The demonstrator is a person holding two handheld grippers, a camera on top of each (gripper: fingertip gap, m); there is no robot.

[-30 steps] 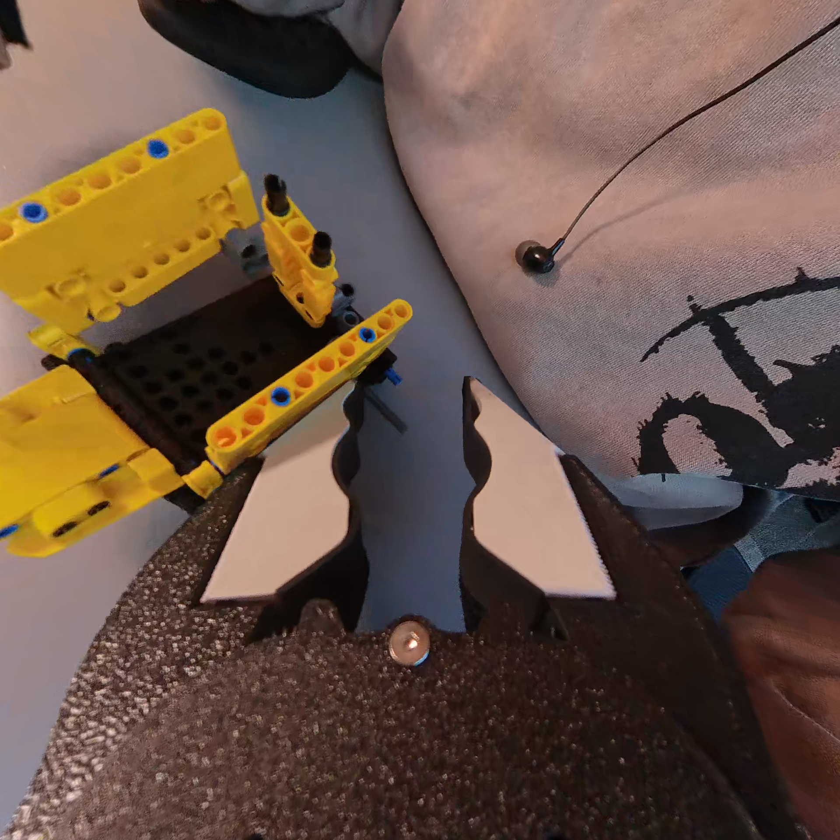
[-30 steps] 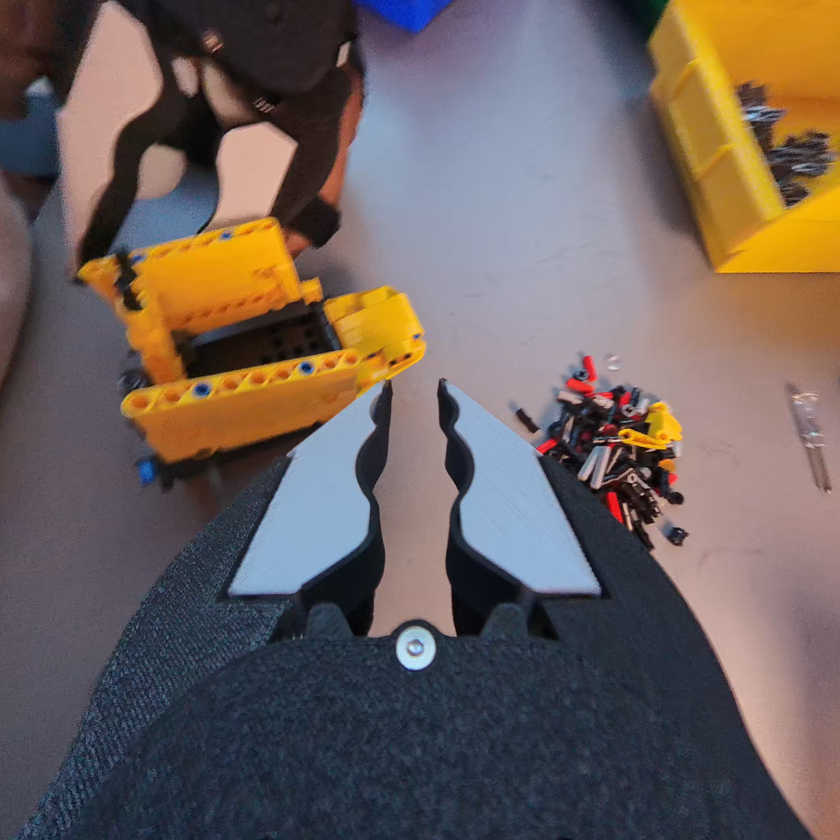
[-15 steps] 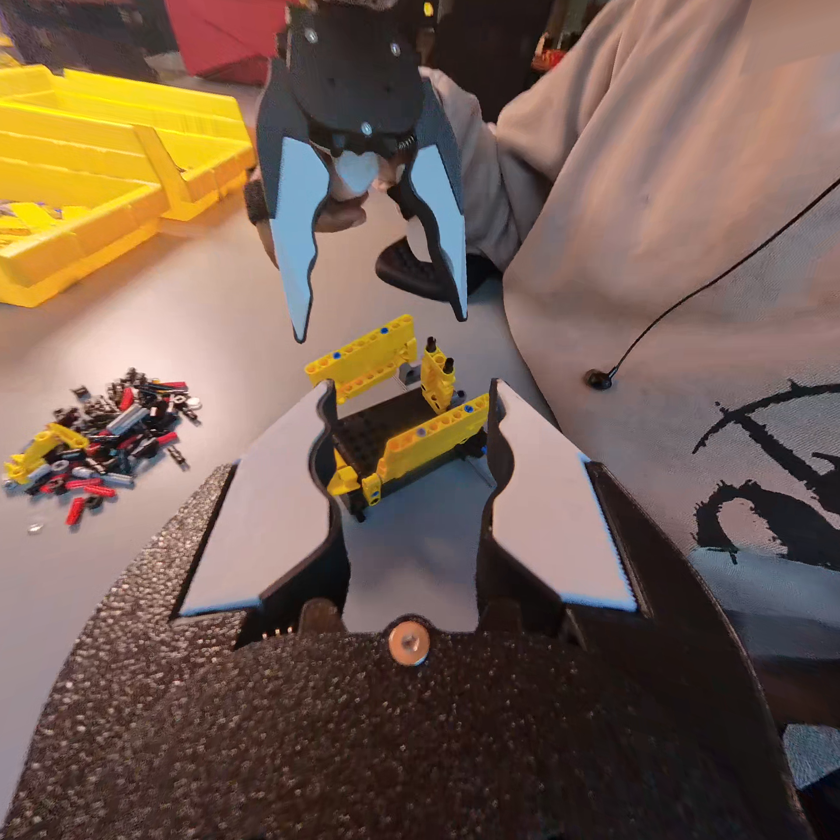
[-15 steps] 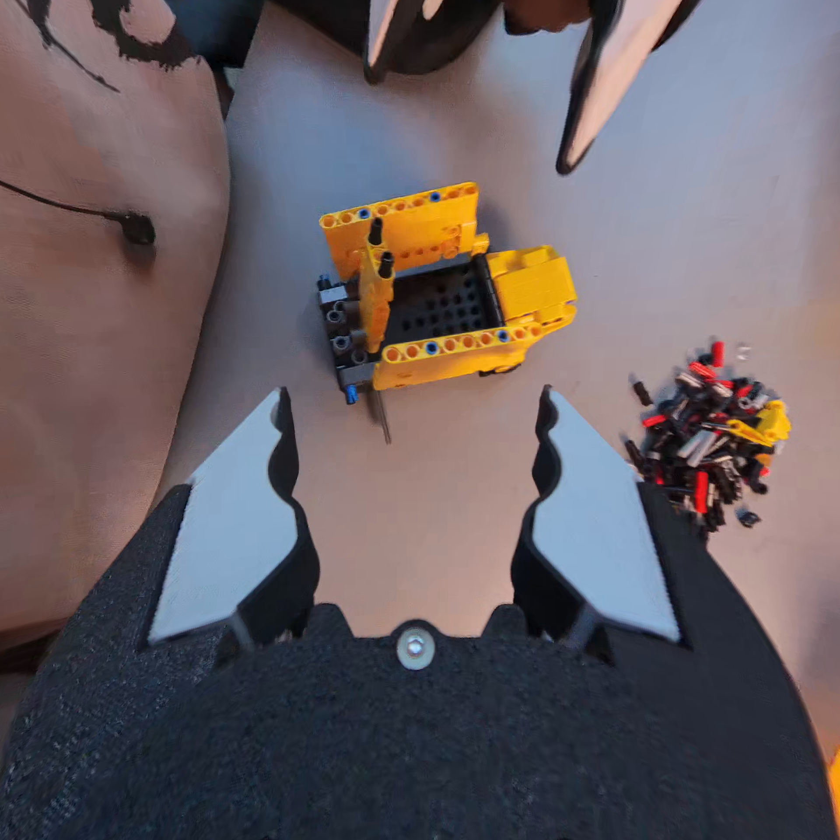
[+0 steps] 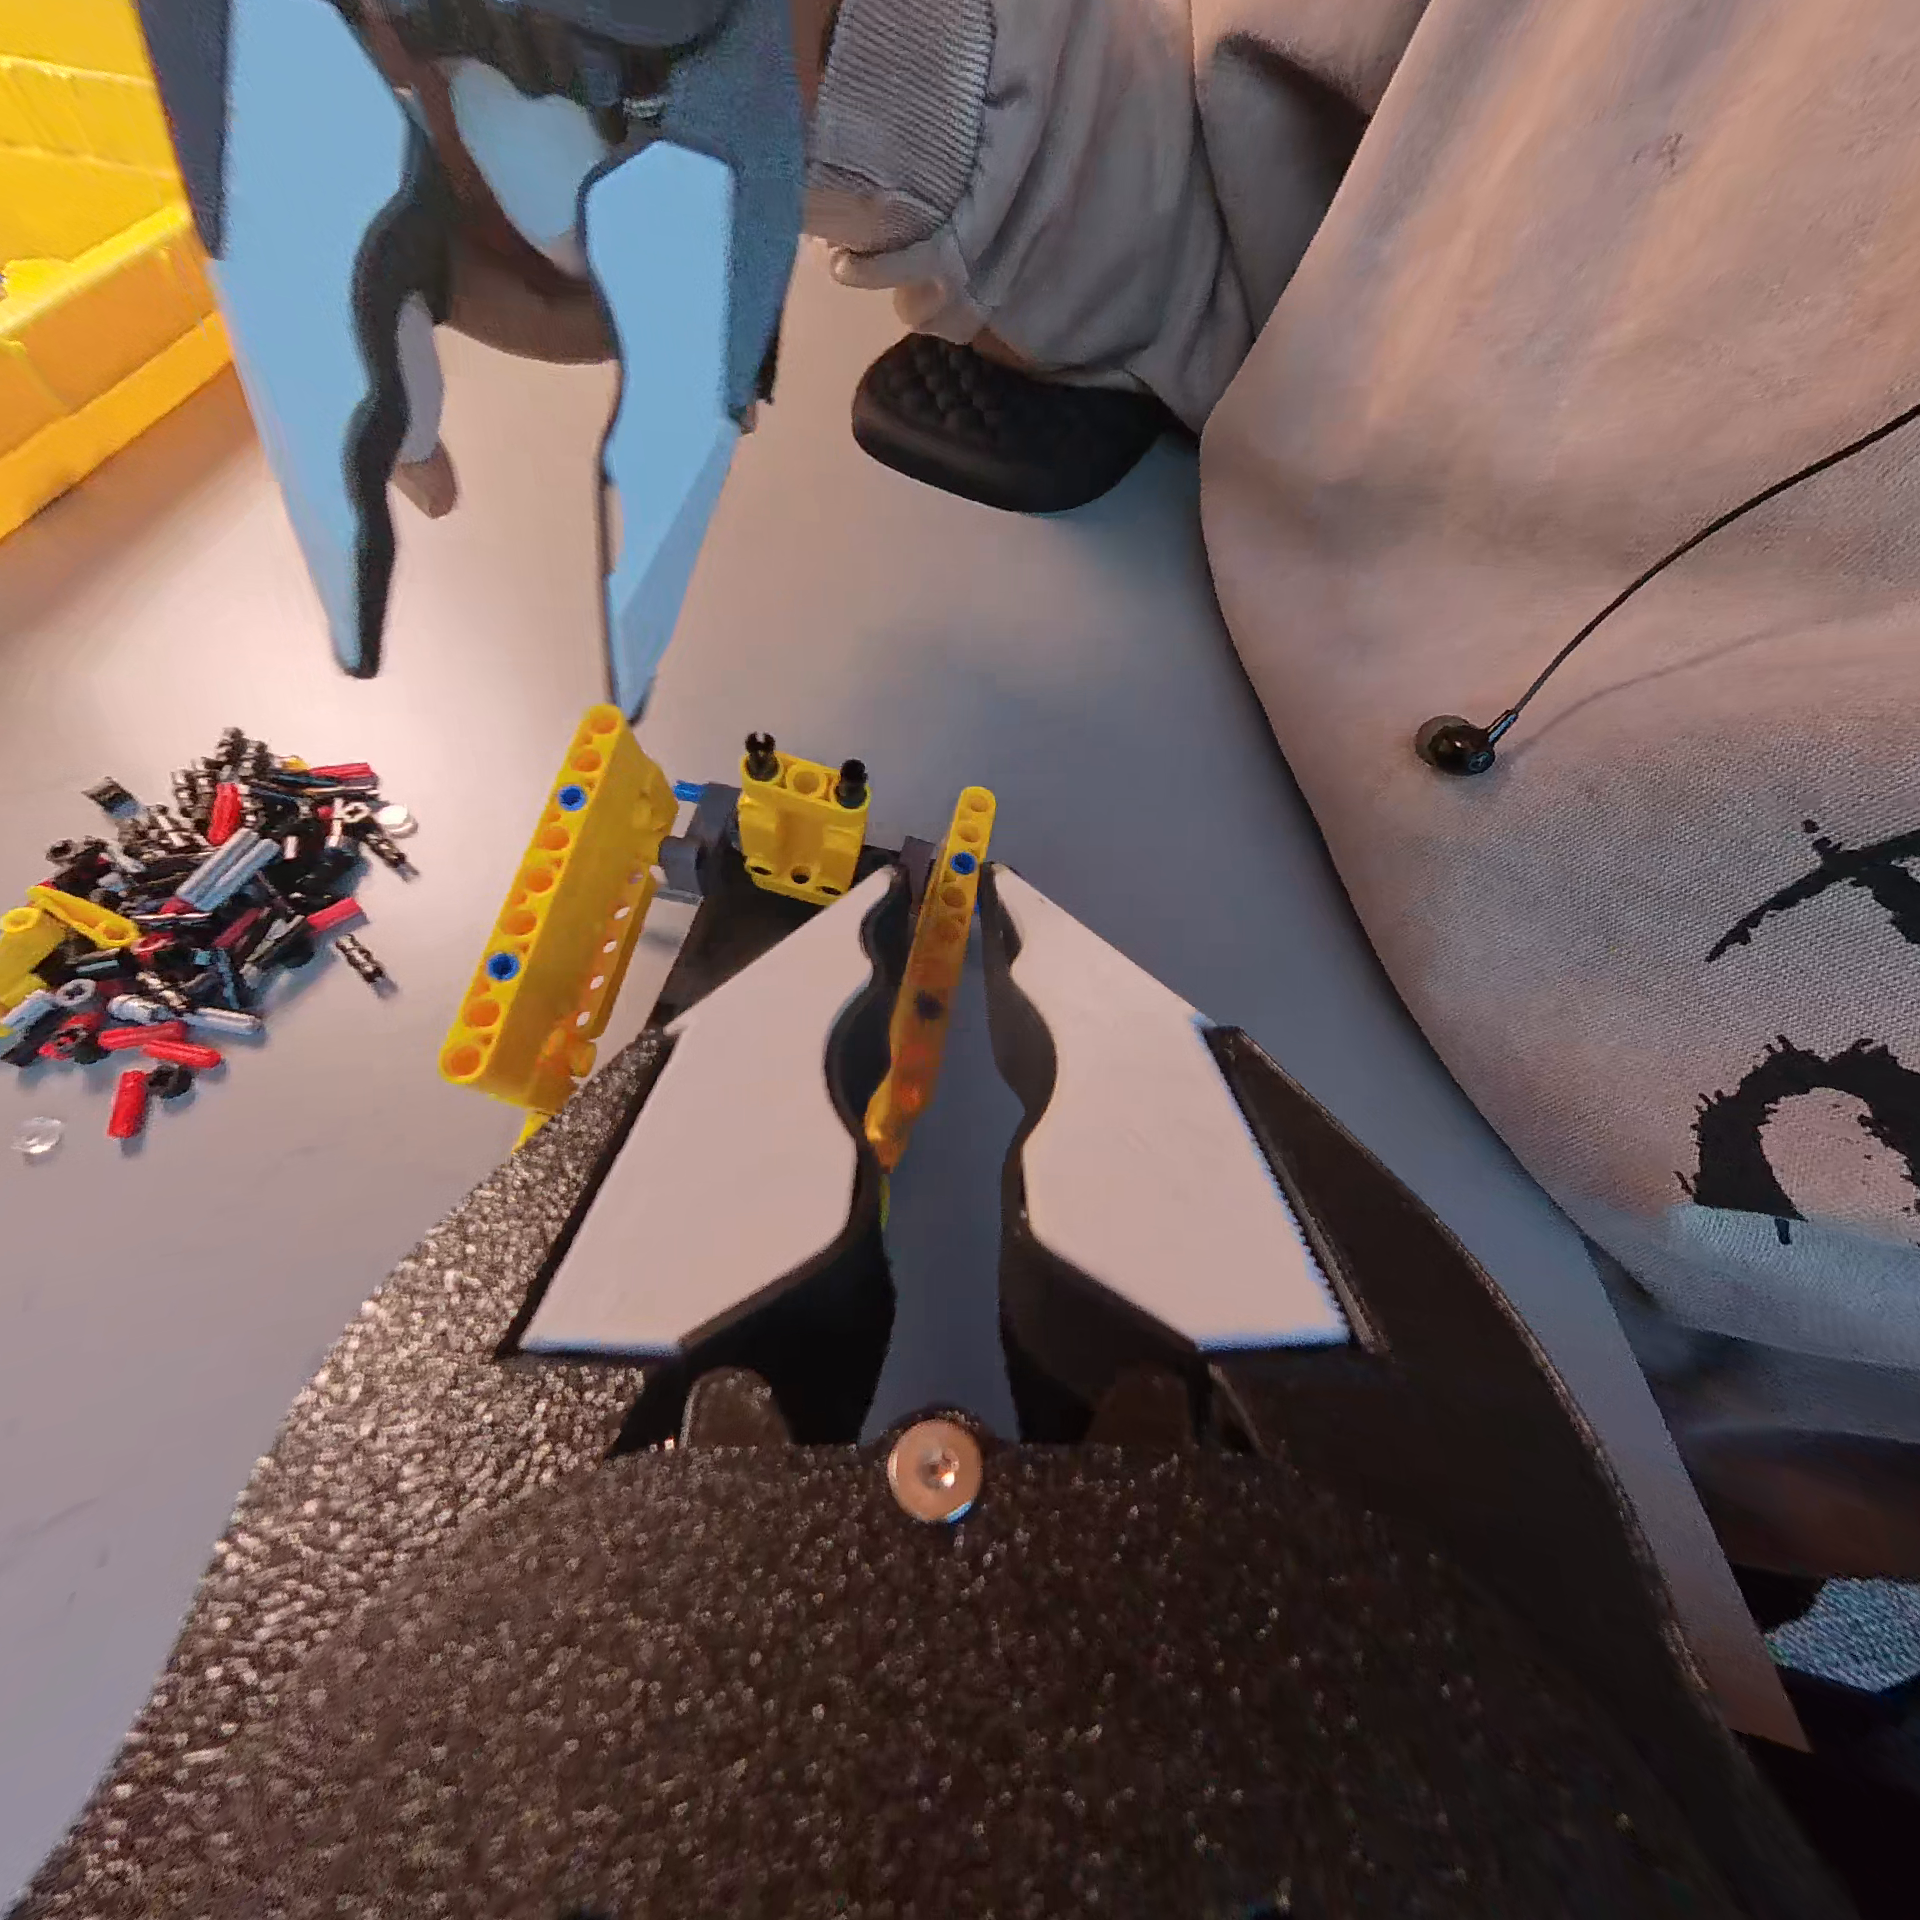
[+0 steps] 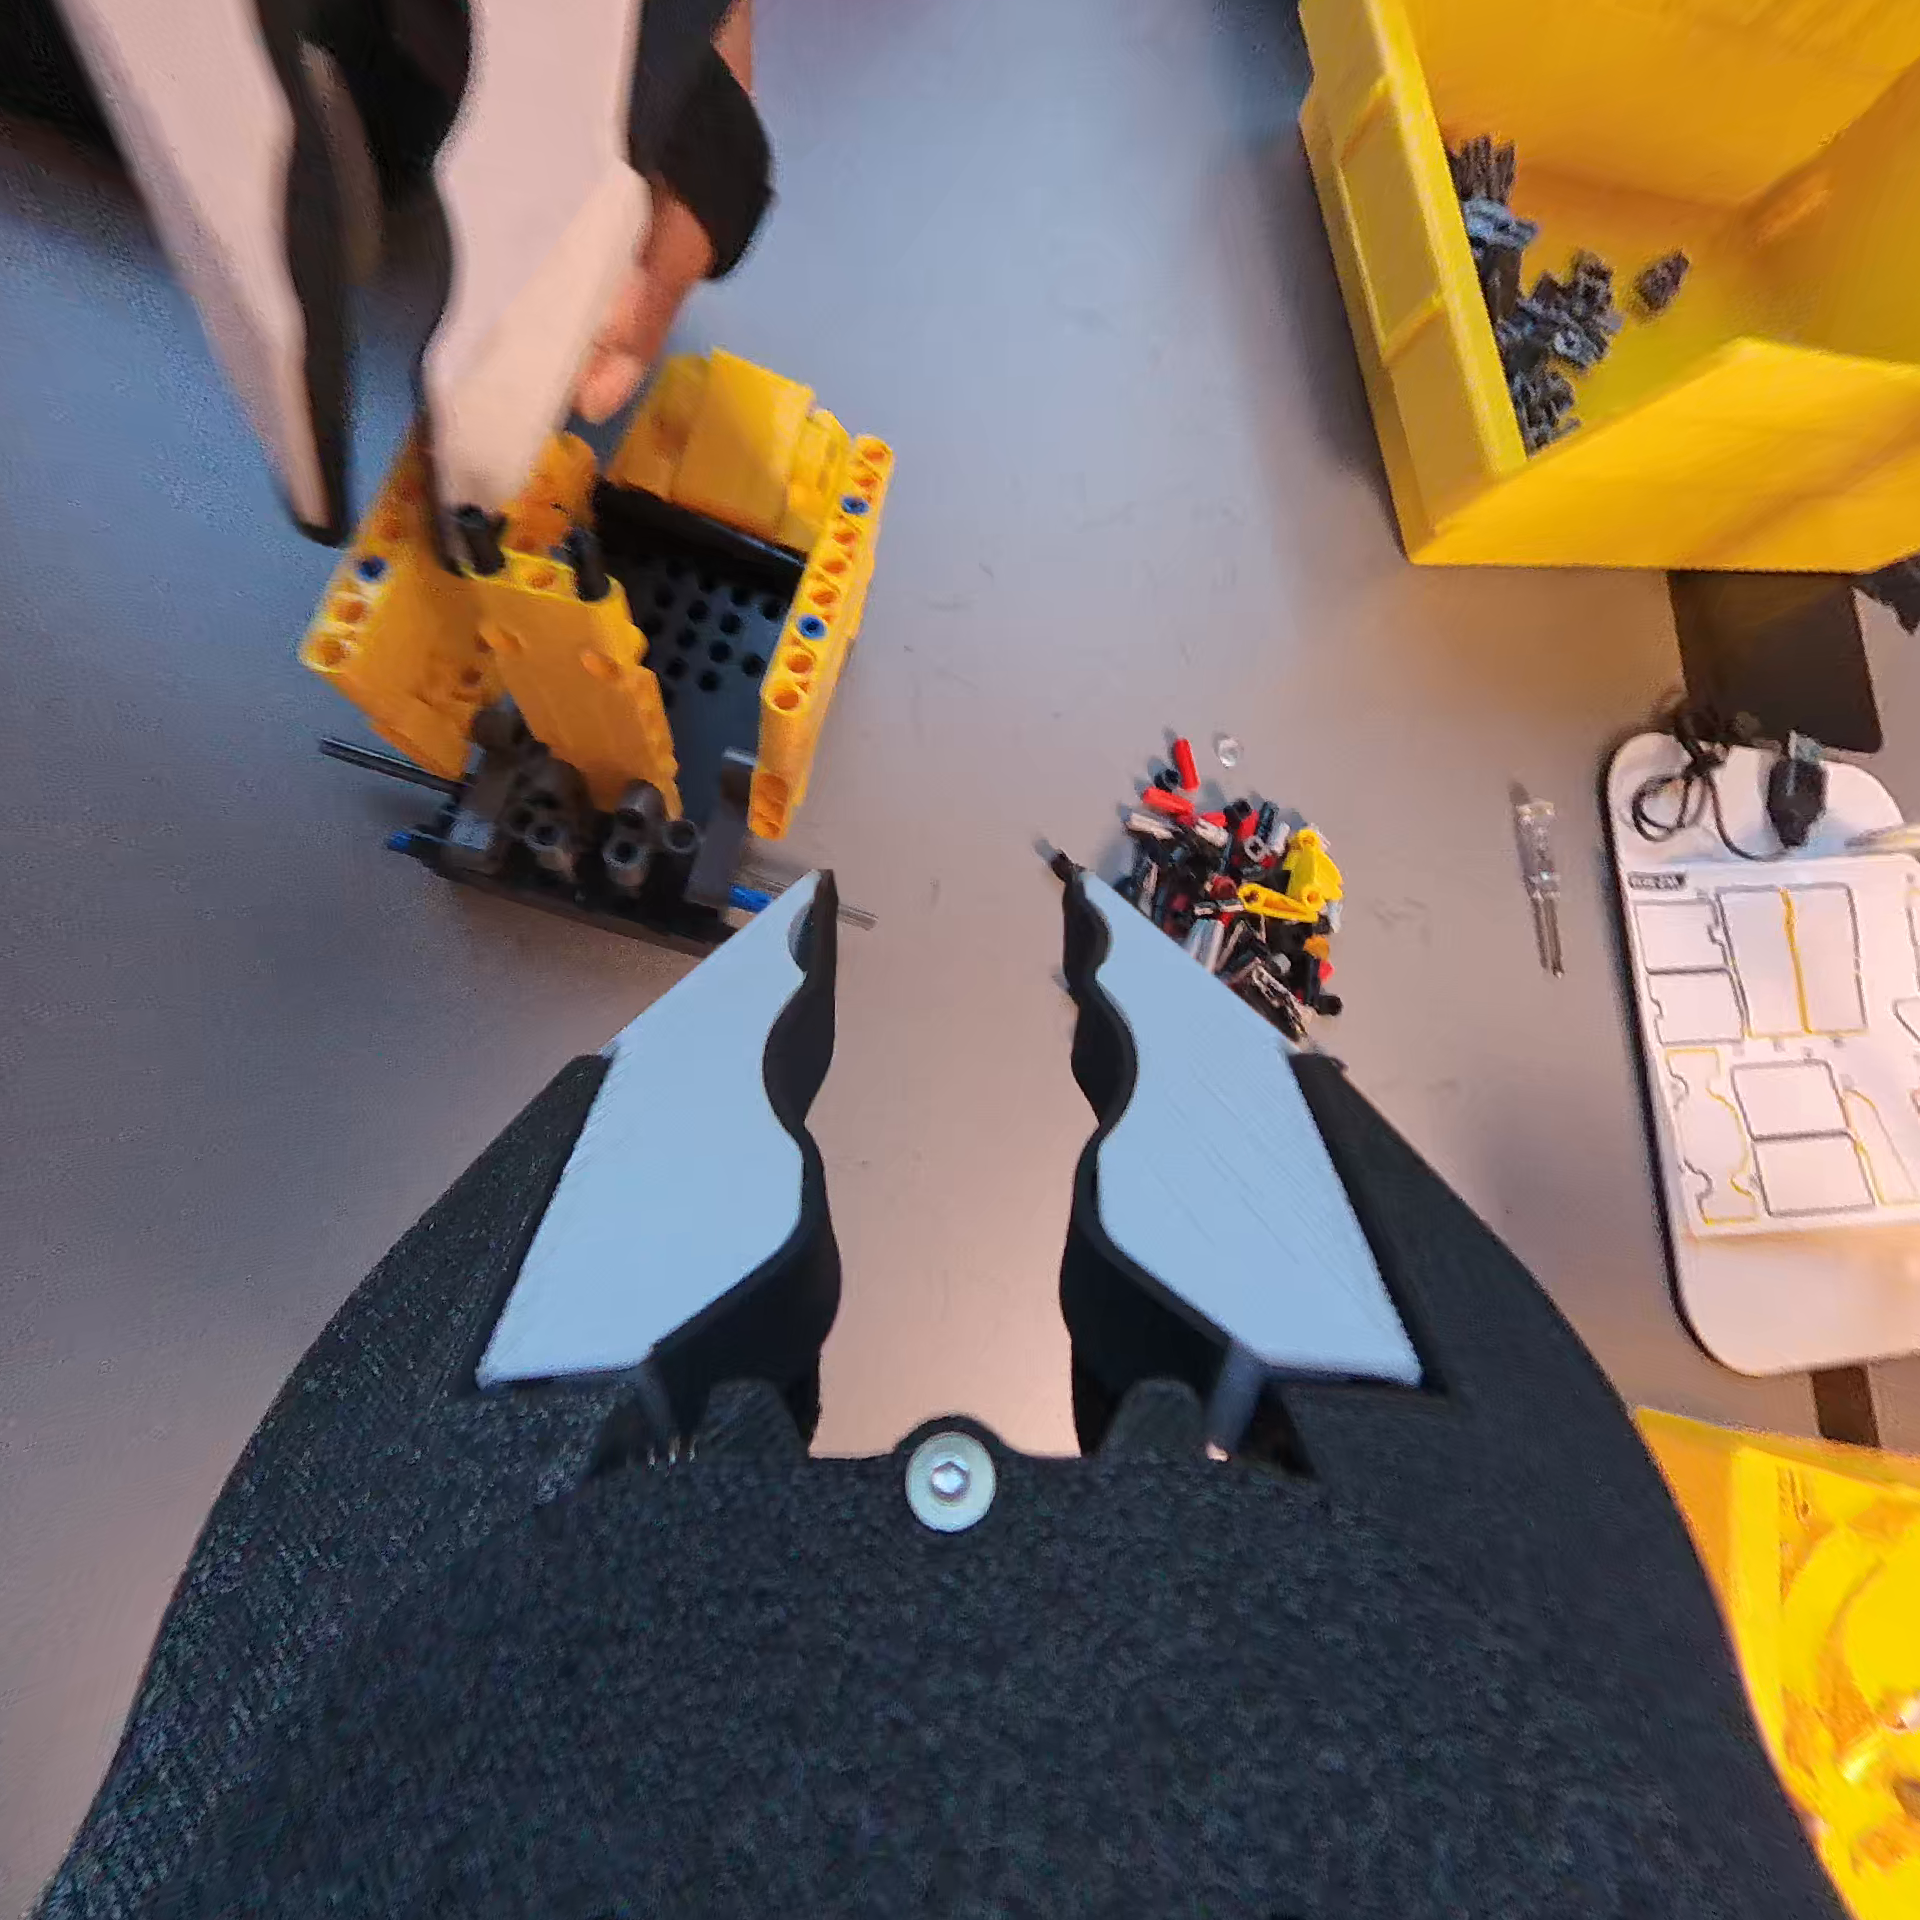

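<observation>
Since the frame half a second earlier, the left gripper (image 5: pixel 935 883) has come down onto the yellow-and-black brick model (image 6: pixel 665 623), and its jaws, then spread wide ahead of the model, now stand close together with the model's yellow perforated side beam (image 5: pixel 940 935) between them; the beam appears clamped, though contact on both sides cannot be confirmed. The right gripper (image 6: pixel 945 894) has drawn back and narrowed: its jaws stand apart over bare table, holding nothing, with the left fingertip near the model's black rear corner and the right fingertip just beside the parts pile. The grey table (image 6: pixel 1039 312) carries everything. A person in a beige printed garment (image 5: pixel 1558 520) borders the table on the right of the left wrist view, with a thin black wire ending in a small earbud (image 5: pixel 1455 744) lying on the cloth. Yellow storage bins (image 6: pixel 1455 416) stand at the far right of the right wrist view, one holding dark small parts. A white sheet with outlined shapes (image 6: pixel 1766 1060) lies on a white board at the right edge. The model sits left of centre in the right wrist view, with a black perforated floor, yellow beam walls and a yellow block bearing two black pins (image 5: pixel 805 821). A pile of small red, black, grey and yellow pins and connectors (image 6: pixel 1236 894) lies well apart from the model.
</observation>
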